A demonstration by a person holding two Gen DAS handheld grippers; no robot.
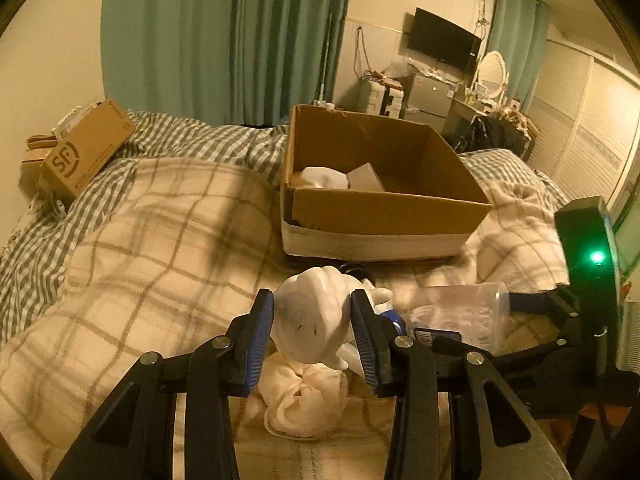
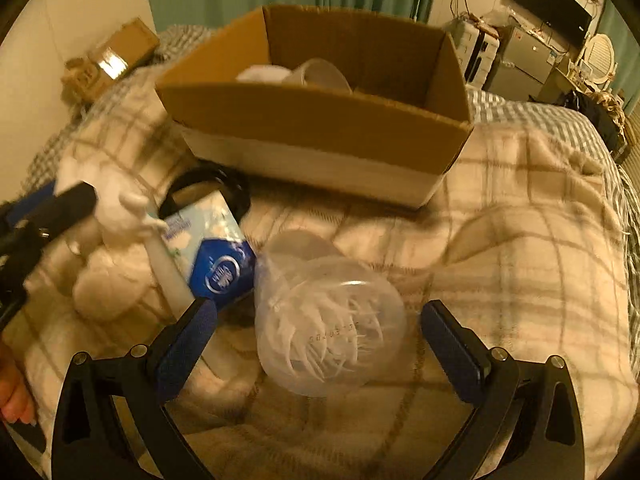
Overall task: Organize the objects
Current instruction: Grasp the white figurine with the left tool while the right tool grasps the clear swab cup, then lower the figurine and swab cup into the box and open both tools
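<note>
My left gripper (image 1: pixel 313 322) is shut on a white glove-shaped toy hand (image 1: pixel 310 316) and holds it just above a bunched white cloth (image 1: pixel 304 400) on the bed. The toy also shows, blurred, in the right wrist view (image 2: pixel 116 208). My right gripper (image 2: pixel 318 322) is open, its fingers either side of a clear plastic cup (image 2: pixel 324 320) lying on its side with white plastic bits inside. A blue and white tissue pack (image 2: pixel 208 248) lies left of the cup. An open cardboard box (image 1: pixel 384 216) stands further back and holds a white item (image 1: pixel 320 178) and a grey box (image 1: pixel 366 178).
Everything lies on a bed with a cream plaid blanket (image 1: pixel 140 240). A black ring-shaped object (image 2: pixel 224 188) lies between the tissue pack and the box. A closed SF carton (image 1: pixel 86 148) sits at the bed's far left. Dresser, TV and fridge stand beyond the bed.
</note>
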